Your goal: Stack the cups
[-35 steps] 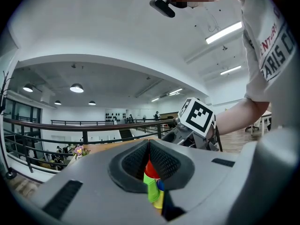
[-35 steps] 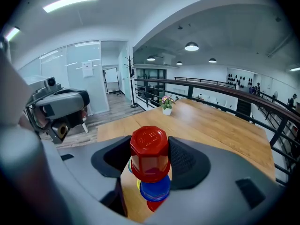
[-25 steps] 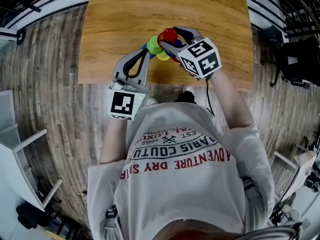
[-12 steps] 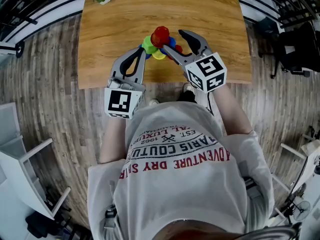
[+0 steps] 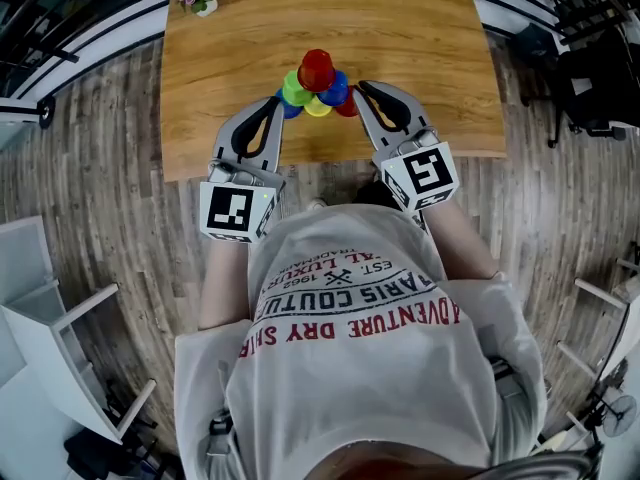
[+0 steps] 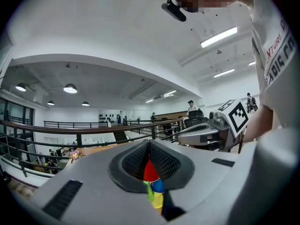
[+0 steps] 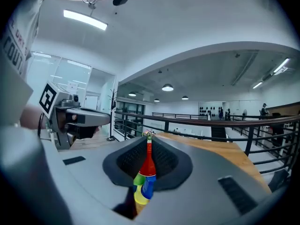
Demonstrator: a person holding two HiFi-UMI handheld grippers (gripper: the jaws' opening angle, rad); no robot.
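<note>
Right claw (image 5: 365, 90) withdrawn from cup stack (image 5: 317, 83), just closed empty, left claw (image 5: 270, 106) closed; stack upright, tapering upward

Pull-back: right gripper (image 5: 364, 90) off cup pile (image 5: 318, 106). A second ago its jaws sat around red cup (image 5: 317, 68) at top of pile. Half a second ago jaws wide apart, cup released. Jaws have just been closing, now together, nothing between them. Red cup stands free atop pile, just ahead and left of right gripper's tips instead of between them.
</note>
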